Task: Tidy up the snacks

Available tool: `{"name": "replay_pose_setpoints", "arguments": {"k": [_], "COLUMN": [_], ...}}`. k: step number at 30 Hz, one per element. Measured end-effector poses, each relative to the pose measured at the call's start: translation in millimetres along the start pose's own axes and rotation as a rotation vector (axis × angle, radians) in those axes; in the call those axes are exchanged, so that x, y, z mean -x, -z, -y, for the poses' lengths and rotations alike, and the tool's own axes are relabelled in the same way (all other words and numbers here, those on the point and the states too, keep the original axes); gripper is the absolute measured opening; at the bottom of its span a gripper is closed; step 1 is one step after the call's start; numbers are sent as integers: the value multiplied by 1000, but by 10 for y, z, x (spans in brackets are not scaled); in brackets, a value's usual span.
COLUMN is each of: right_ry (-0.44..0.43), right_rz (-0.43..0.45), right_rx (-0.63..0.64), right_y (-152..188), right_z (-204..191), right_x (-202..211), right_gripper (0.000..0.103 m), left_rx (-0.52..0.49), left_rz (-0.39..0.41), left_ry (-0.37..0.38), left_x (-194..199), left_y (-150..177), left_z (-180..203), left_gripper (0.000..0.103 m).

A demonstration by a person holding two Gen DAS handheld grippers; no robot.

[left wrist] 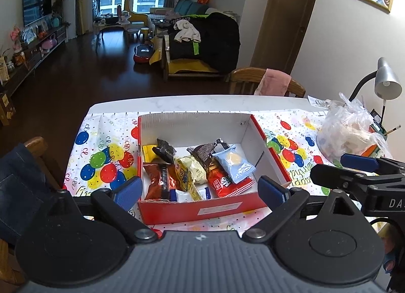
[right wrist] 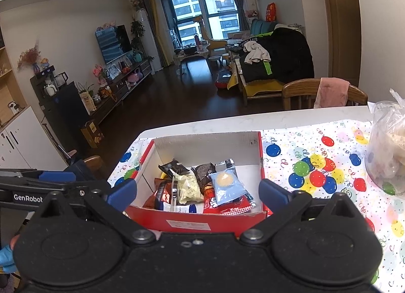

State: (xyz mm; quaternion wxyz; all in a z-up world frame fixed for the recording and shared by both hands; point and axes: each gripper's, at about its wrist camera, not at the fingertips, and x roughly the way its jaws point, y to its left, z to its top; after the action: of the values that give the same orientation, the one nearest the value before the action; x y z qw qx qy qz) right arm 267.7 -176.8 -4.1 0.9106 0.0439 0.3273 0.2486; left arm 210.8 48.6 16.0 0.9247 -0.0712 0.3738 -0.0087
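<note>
With both tools, left (left wrist: 200,190) and right (right wrist: 198,190), wide open and empty before the red box (left wrist: 215,210), I judged a slow descent onto the pale blue packet (left wrist: 234,165) best.

We see a balloon-print tablecloth (left wrist: 106,156), a clear plastic bag (left wrist: 351,133), a silver desk lamp (left wrist: 387,80) and a pink cloth (right wrist: 331,93) draped over a wooden chair (right wrist: 298,93).

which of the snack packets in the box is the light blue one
The light blue packet with a yellow sun-like circle, lying on top at the right side of the red box. The others are brown, red or yellow.
</note>
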Motion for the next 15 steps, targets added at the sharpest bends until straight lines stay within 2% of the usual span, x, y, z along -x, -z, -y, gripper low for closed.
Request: {"name": "replay_pose_setpoints", "arguments": {"k": [15], "right_ry": [3], "right_rz": [-3], "right_rx": [-3], "right_y": [0], "right_z": [9], "right_x": [-4], "right_gripper": [103], "left_rx": [-4], "left_rz": [6], "left_ry": [5], "left_x": [22], "left_y": [1], "left_z": [25], "left_gripper": [98]}}
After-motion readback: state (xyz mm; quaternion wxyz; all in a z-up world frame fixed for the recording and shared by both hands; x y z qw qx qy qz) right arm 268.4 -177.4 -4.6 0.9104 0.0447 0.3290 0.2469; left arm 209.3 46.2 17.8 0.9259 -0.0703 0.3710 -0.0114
